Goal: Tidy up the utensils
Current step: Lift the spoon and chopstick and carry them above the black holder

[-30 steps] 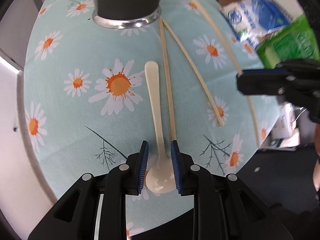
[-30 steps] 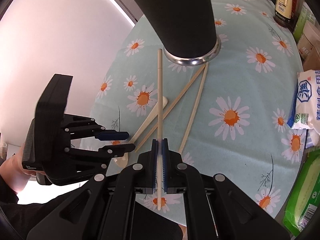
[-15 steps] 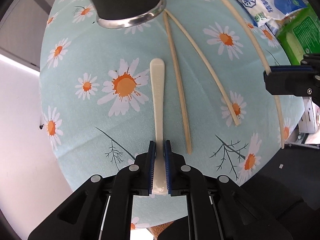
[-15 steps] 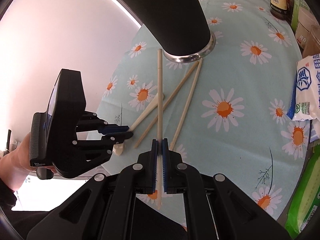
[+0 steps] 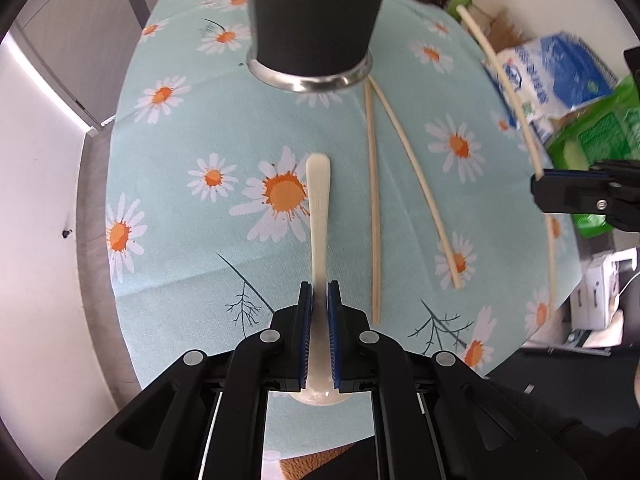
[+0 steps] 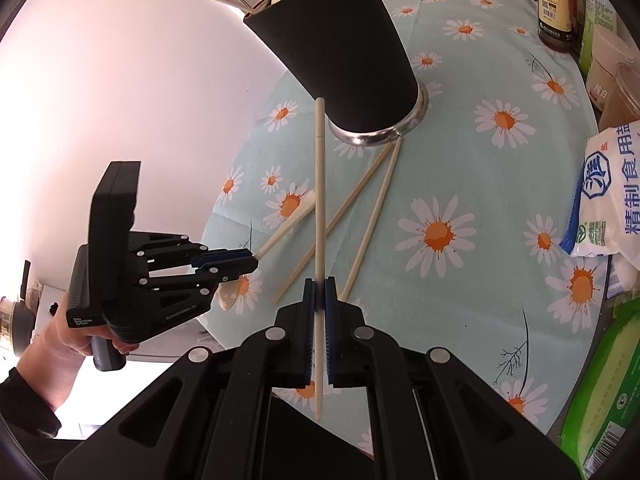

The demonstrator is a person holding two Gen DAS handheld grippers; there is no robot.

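Observation:
My left gripper (image 5: pixel 319 292) is shut on the neck of a cream spoon (image 5: pixel 318 208), whose handle points toward the black utensil cup (image 5: pixel 314 20). In the right wrist view the same left gripper (image 6: pixel 248 261) holds the spoon (image 6: pixel 286 227) just above the cloth. My right gripper (image 6: pixel 319 286) is shut on a long cream chopstick (image 6: pixel 319 184), held in the air and pointing at the cup (image 6: pixel 344 60). Two more chopsticks (image 5: pixel 374 200) (image 5: pixel 420 184) lie on the daisy tablecloth (image 5: pixel 180 200) beside the cup's steel base. Utensils stick out of the cup's mouth.
A white and blue salt bag (image 6: pixel 608 200) and green packets (image 6: pixel 600 392) sit at the table's right edge. Sauce bottles (image 6: pixel 554 0) stand at the back. A hand (image 6: pixel 72 336) grips the left tool by the table's near edge.
The left jaws closed on the spoon's neck and lifted it a little. The right gripper drifted sideways with its chopstick, still shut on it.

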